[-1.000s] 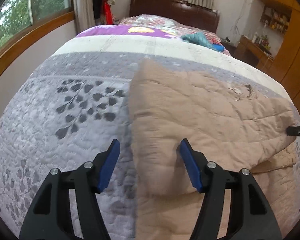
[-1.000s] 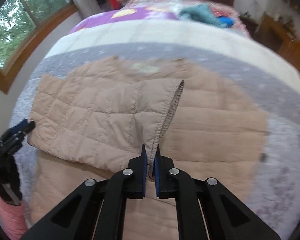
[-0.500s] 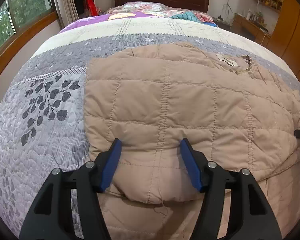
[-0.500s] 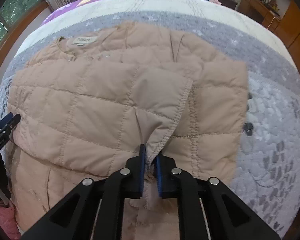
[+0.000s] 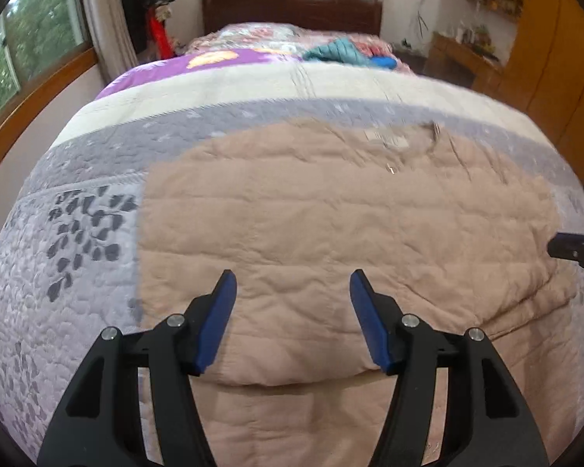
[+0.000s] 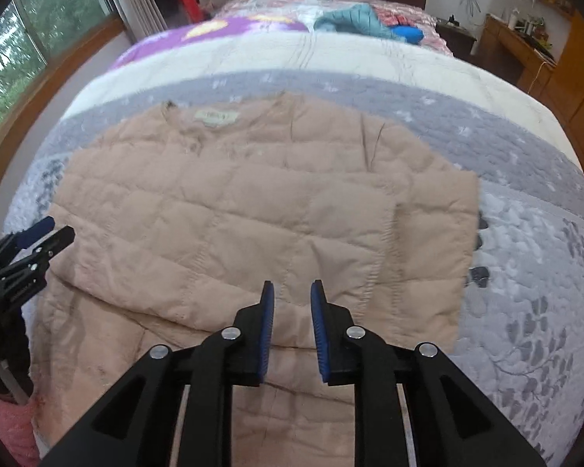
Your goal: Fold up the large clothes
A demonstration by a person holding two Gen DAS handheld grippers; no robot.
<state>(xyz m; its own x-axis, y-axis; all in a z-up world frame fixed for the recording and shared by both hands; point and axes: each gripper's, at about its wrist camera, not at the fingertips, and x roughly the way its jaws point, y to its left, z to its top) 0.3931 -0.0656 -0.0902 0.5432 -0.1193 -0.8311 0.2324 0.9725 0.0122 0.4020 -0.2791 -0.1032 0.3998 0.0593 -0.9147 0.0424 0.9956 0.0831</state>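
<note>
The tan quilted jacket (image 6: 229,210) lies on the grey leaf-patterned bedspread (image 6: 525,272), both sleeves folded in across its front. A teal garment (image 6: 354,17) is heaped well apart near the wooden headboard (image 5: 292,7). Nothing sits on the jacket. The right gripper (image 6: 291,299), clamped on the sleeve cuff a second ago, is opening its jaws with nothing between them. The left gripper (image 5: 292,292) hangs half open and empty, as before.

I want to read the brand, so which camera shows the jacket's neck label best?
The right wrist view: the neck label lies sharp and unobstructed at the jacket collar. In the left wrist view it is blurred and smaller.
</note>
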